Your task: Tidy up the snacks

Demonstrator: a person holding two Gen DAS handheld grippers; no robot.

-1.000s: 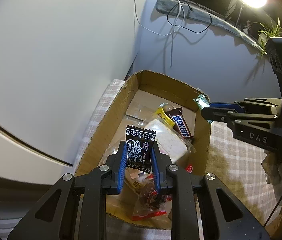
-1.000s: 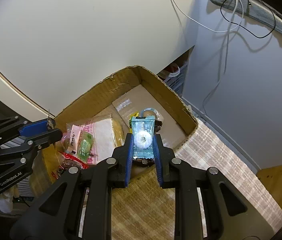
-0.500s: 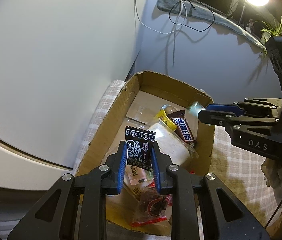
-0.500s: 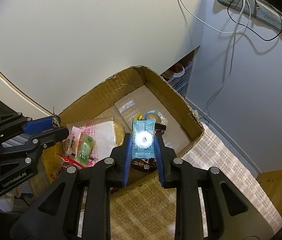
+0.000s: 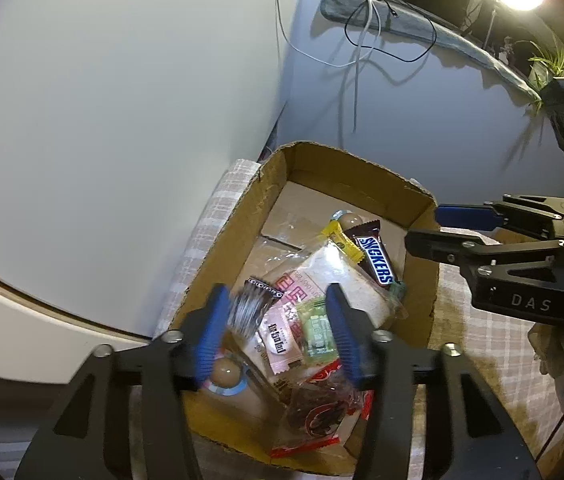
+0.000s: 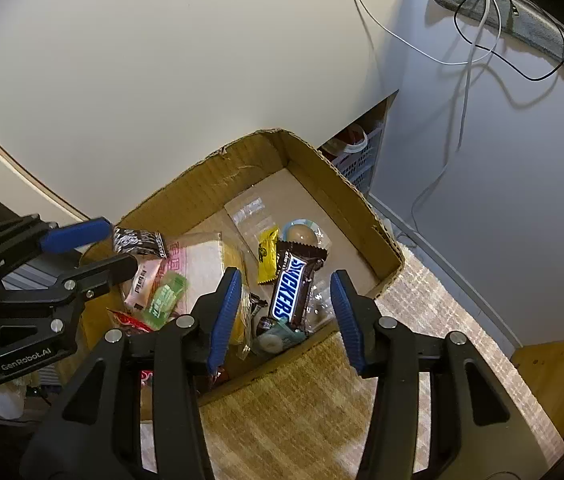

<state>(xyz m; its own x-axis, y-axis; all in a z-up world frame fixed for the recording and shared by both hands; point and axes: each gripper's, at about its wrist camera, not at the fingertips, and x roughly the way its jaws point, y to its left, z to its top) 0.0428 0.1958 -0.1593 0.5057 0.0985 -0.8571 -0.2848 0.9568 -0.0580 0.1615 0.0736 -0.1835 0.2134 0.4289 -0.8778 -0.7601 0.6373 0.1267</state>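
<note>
- Left wrist view: an open brown cardboard box (image 5: 269, 184) holds the wrapped snacks, among them a brown Snickers bar (image 5: 374, 258), a yellow sachet (image 5: 342, 242), a pale pink packet (image 5: 282, 338) and a green candy wrapper (image 5: 318, 332).
- A black patterned candy packet (image 5: 251, 308), blurred, sits between the blue pads of the left gripper (image 5: 277, 336); its jaws are opening and the pads no longer press it.
- Right wrist view: the right gripper (image 6: 286, 312) is opening too, nothing clamped; a teal wrapped candy (image 6: 277, 338) lies in the box below, beside the Snickers bar.
- The box rests on a checked cloth (image 6: 282, 404) beside a white wall (image 6: 161, 60).
</note>
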